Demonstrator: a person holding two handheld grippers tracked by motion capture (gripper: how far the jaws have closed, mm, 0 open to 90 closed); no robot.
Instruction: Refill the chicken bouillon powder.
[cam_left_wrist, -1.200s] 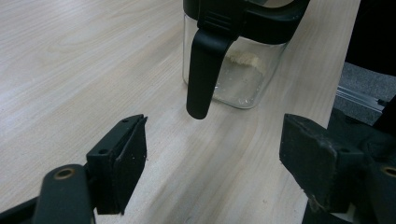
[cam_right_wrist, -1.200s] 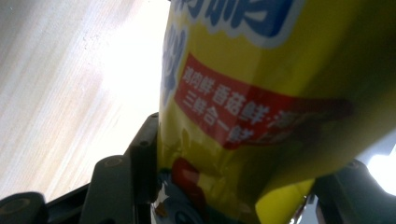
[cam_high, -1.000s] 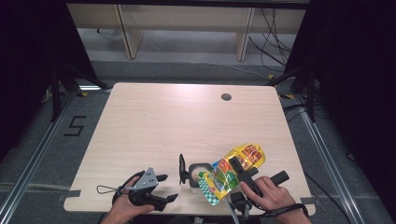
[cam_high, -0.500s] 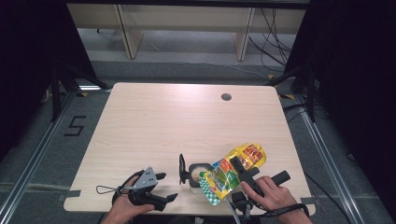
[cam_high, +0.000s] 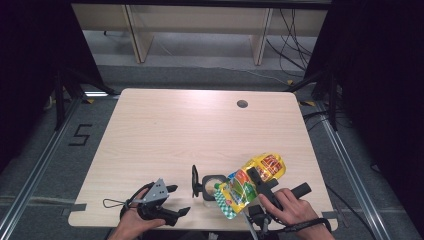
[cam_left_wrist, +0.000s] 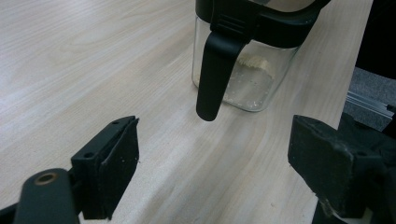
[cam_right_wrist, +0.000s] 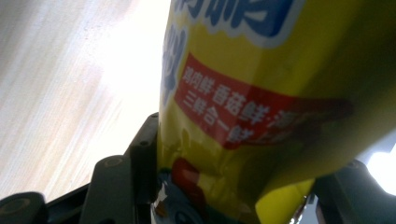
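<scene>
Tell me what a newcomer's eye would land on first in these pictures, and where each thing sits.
The bright yellow snack bag stands out first, gripped in the right gripper near the table's front edge and tilted with its lower end over the clear jar. The jar has a black rim and an upright black flip lid, with a little pale content at its bottom. The left gripper sits open just left of the jar.

High view overlooks table (cam_high: 165, 130); gripper views close.
</scene>
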